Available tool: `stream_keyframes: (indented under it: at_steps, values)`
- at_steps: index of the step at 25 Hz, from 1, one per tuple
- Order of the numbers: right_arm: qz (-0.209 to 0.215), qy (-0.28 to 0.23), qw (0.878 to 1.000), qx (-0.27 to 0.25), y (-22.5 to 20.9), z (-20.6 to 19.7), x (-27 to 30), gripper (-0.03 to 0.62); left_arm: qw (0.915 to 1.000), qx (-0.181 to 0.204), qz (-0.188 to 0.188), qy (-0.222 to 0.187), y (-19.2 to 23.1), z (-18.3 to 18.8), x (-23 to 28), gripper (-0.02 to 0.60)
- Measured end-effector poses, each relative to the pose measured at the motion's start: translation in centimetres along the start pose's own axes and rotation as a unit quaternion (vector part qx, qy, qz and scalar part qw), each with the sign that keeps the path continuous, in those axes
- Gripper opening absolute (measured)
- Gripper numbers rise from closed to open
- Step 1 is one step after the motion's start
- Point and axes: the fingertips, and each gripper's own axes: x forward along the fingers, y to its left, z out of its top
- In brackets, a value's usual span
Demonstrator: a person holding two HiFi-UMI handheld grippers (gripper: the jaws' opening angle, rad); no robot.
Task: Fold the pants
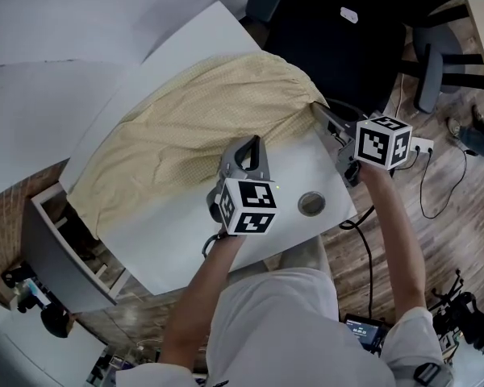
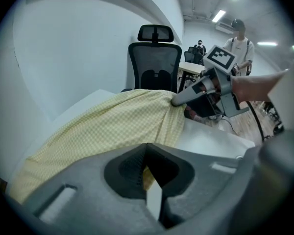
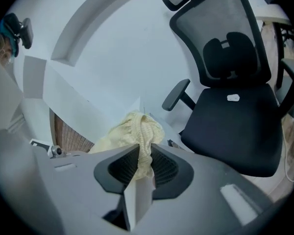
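The left claw [image 1: 247, 143] is closed at the near edge of the pants [image 1: 177, 127]. In the left gripper view we see a sliver of yellow cloth pinched between its pads [image 2: 130, 168]. It points steeply down at the counter [image 1: 169, 244] with its marker cube [image 1: 248, 208] turned up toward us. The left forearm [image 1: 200, 297] reaches in from below, close to the body.

The pants are pale yellow with a fine check. They lie spread across the far half of the counter, one end toward the left edge and the gathered end at the right corner.

At that corner the right claw [image 1: 319, 111] grips the bunched cloth, and the right gripper view shows it squeezed between the ribbed pads [image 3: 120, 168]. This claw points up and left at a shallower tilt, and its own cube [image 1: 383, 142] sits just off the counter's right edge. The right forearm [image 1: 399, 240] stretches out over the wooden floor [image 1: 444, 240]. A black office chair [image 1: 339, 39] stands beyond the corner.
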Motion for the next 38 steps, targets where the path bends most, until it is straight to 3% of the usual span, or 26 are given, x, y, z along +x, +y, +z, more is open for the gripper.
stream_keyframes:
  at_steps: [9,16,27,38]
  values:
    - [-0.082,-0.004,0.996,-0.048,-3.7,1.0,-7.0,0.075,0.9998,0.007,-0.005,-0.017,-1.7,1.2,-1.0,0.003]
    - [-0.096,-0.022,0.992,-0.082,-3.8,2.2,-10.2,0.075,0.9998,0.014,-0.01,-0.011,-3.6,0.7,-0.5,0.003]
    - [-0.071,-0.063,0.98,-0.174,4.9,4.8,-11.1,0.075,0.9992,-0.007,0.002,-0.039,-2.9,0.3,-4.3,0.004]
    - [-0.022,-0.059,0.96,-0.274,16.2,5.4,-7.3,0.075,0.9936,-0.08,0.009,-0.079,0.5,-0.9,-10.9,0.003]
